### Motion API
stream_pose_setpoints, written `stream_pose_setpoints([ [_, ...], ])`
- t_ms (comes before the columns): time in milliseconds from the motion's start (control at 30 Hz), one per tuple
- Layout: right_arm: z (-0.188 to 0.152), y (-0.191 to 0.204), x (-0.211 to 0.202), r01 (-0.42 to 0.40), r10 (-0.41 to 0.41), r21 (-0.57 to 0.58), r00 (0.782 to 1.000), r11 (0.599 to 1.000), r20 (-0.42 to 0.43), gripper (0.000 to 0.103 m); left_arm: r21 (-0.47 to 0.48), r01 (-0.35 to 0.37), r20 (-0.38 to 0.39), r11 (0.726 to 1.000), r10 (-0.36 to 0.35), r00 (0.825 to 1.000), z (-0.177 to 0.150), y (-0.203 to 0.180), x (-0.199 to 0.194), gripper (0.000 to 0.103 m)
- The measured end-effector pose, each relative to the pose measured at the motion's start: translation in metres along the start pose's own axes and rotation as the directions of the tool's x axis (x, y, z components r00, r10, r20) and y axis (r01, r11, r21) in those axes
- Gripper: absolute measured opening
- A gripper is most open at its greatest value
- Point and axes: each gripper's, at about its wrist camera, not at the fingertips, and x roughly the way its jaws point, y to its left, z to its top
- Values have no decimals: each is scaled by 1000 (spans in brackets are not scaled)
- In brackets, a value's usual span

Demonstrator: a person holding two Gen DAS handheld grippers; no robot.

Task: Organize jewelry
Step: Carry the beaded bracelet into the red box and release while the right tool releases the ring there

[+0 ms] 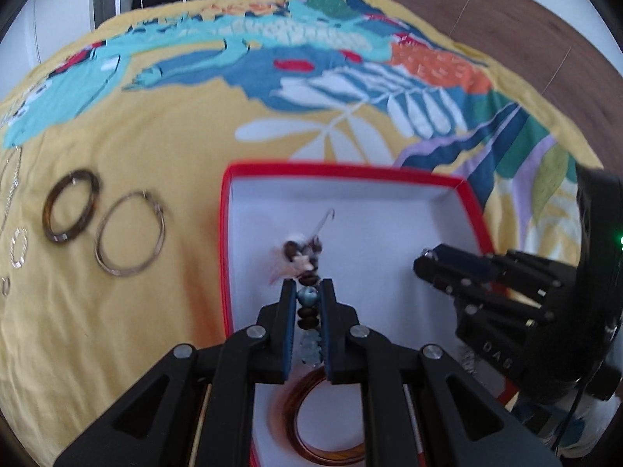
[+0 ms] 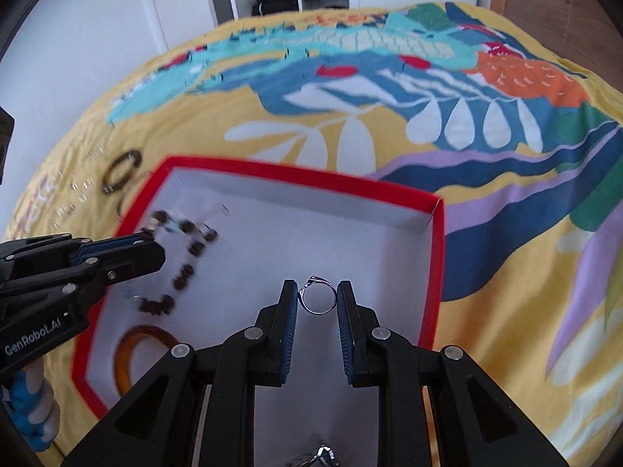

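A red box with a white inside [image 1: 473, 202] [image 2: 436, 233] lies on the bed. My left gripper [image 1: 308, 288] is shut on a beaded bracelet [image 1: 307, 297] over the box; its beads hang blurred in the right wrist view [image 2: 187, 257], beside the left gripper [image 2: 152, 249]. My right gripper [image 2: 317, 292] is shut on a silver ring [image 2: 318, 299] above the box floor; it also shows in the left wrist view [image 1: 422, 260]. An amber bangle [image 1: 331, 420] [image 2: 124, 354] lies in the box. Another silver piece [image 2: 321, 455] lies at the box's near end.
On the yellow patterned bedspread [image 1: 155, 124], left of the box, lie a dark brown hoop [image 1: 70, 206] [image 2: 120, 173], a large silver hoop [image 1: 130, 233], a small silver ring [image 1: 19, 247] and a thin chain [image 1: 11, 183]. A wardrobe and wooden floor lie beyond.
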Motion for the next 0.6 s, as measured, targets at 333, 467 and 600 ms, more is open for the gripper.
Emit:
stream_pose_setpoints([
  [333,-2,5,5,40,-40,-61,999,997,-6,21,48,-50,0,998,51,999,-8,-4,7,12],
  [467,-4,4,2,61,-62,-70,998,996,-10,24,43,-51,4,998,51,999,-8,-4,4,12],
  [600,-9,-1,-16,75,-75,-33,997,997,13,32,37,-35,38,999,34,999,-8,-5,-11,12],
])
